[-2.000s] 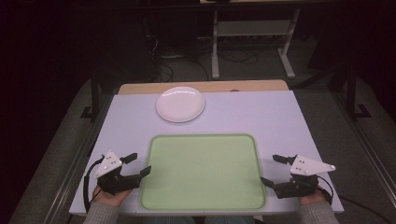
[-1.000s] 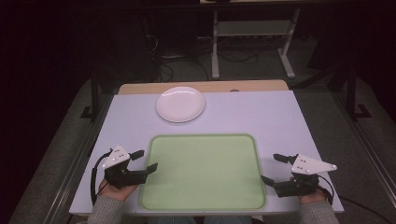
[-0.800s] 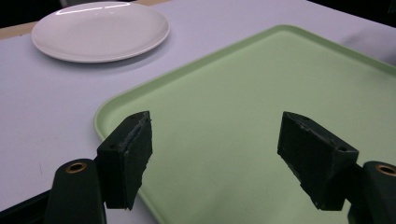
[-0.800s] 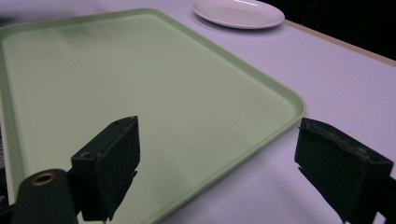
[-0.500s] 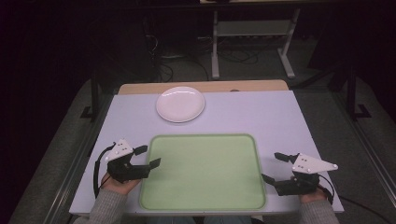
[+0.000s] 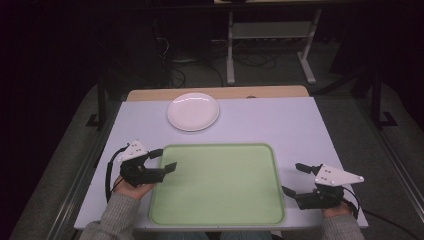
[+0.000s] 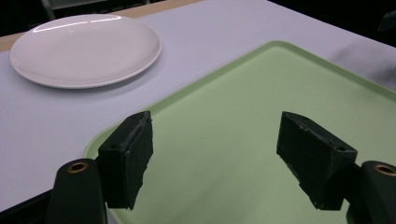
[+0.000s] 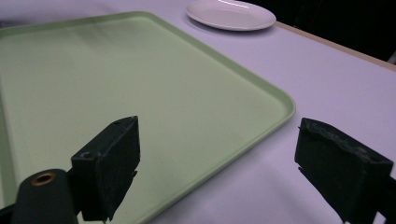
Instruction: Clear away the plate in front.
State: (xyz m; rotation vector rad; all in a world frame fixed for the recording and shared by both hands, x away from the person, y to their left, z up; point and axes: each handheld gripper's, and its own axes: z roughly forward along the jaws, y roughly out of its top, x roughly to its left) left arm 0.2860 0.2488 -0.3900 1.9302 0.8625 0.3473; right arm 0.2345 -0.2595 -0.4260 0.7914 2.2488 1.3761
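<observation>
High view: two hand-held grippers with jaws apart flank a green tray on a pale table, a white plate lying beyond.

Green tray (image 6: 220,185) lies flat at the near middle of the table (image 6: 280,120), bare inside; the white plate (image 6: 193,111) sits well apart from it toward the far edge, also bare; the left gripper (image 6: 162,159) reaches over the tray's left rim, jaws spread wide and gripping nothing, and in the left gripper view its jaws hang above the tray's corner (image 7: 243,140) with the plate (image 7: 86,49) ahead on the left; the right gripper (image 6: 294,179) rests just beside the tray's right edge, jaws likewise parted and holding nothing; in the right gripper view one jaw stands over the tray (image 8: 116,84), the other over bare tabletop.
</observation>
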